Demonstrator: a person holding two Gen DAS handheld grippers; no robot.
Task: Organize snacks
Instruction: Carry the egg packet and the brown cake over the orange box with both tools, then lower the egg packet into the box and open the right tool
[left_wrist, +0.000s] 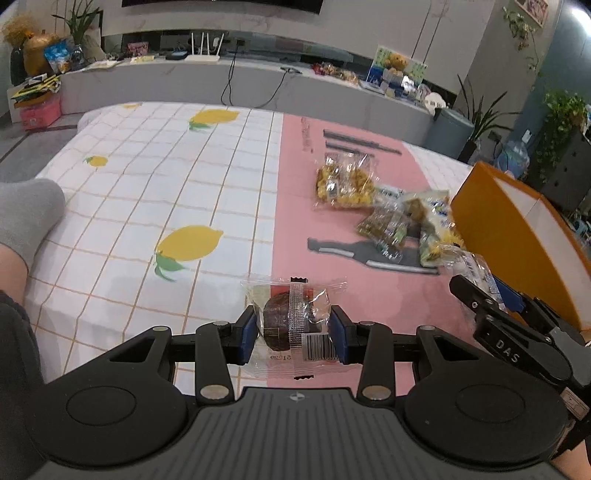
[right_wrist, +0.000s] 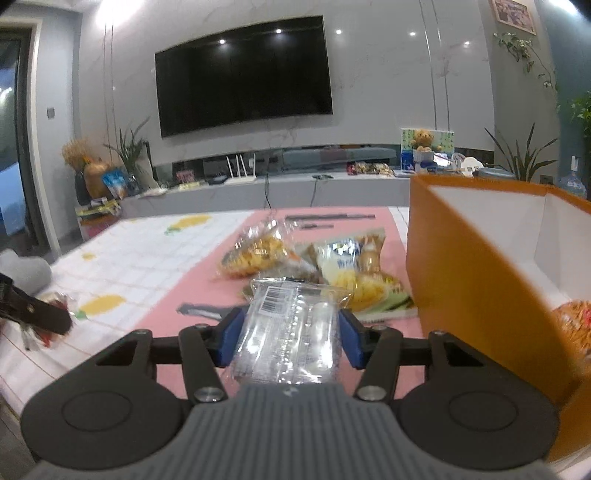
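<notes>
My left gripper (left_wrist: 293, 321) is shut on a clear packet with a dark brown cake (left_wrist: 284, 321), held just above the cloth's near edge. My right gripper (right_wrist: 290, 325) is shut on a clear barcoded packet (right_wrist: 291, 325), lifted above the pink mat; in the left wrist view that right gripper (left_wrist: 487, 291) sits at the right beside the orange box (left_wrist: 517, 236). Ahead of it lies a pile of snacks: a clear bag of yellow pieces (right_wrist: 255, 254) and a white-and-yellow bag (right_wrist: 354, 273). The orange box (right_wrist: 476, 280) stands open at the right.
A lemon-print cloth (left_wrist: 166, 177) and a pink mat (left_wrist: 295, 206) cover the surface. A person's grey-socked foot (left_wrist: 26, 218) rests on its left edge. An orange snack packet (right_wrist: 576, 325) lies inside the box. A low TV bench (right_wrist: 295, 188) with clutter runs behind.
</notes>
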